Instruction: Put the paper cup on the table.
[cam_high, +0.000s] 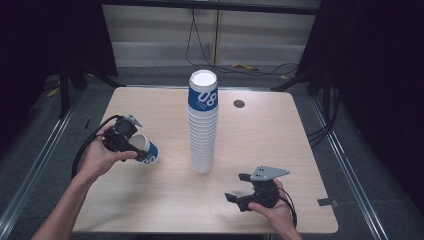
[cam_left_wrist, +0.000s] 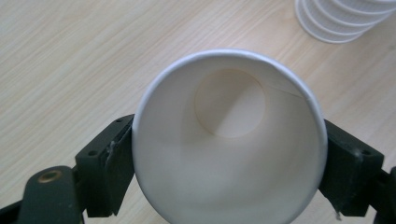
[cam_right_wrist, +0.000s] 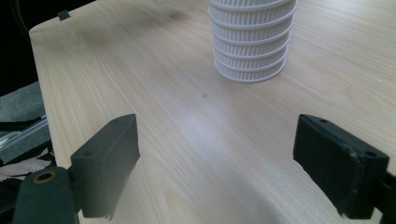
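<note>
A tall stack of white paper cups (cam_high: 202, 127) with a blue band at the top stands in the middle of the wooden table (cam_high: 260, 135). My left gripper (cam_high: 131, 150) is shut on a single paper cup (cam_high: 145, 148) at the table's left, tilted on its side. In the left gripper view I look into that cup's (cam_left_wrist: 229, 140) white inside, with a jaw pressed on each side of its wall. My right gripper (cam_high: 239, 189) stands open near the front right edge, with nothing between its jaws. The right gripper view has the base of the stack (cam_right_wrist: 252, 39) ahead of the open gripper (cam_right_wrist: 233, 163).
A small dark round grommet (cam_high: 239, 103) sits in the table at the back right. Black cables run across the floor behind the table. A metal rail (cam_high: 35, 165) lies along the left side of the floor.
</note>
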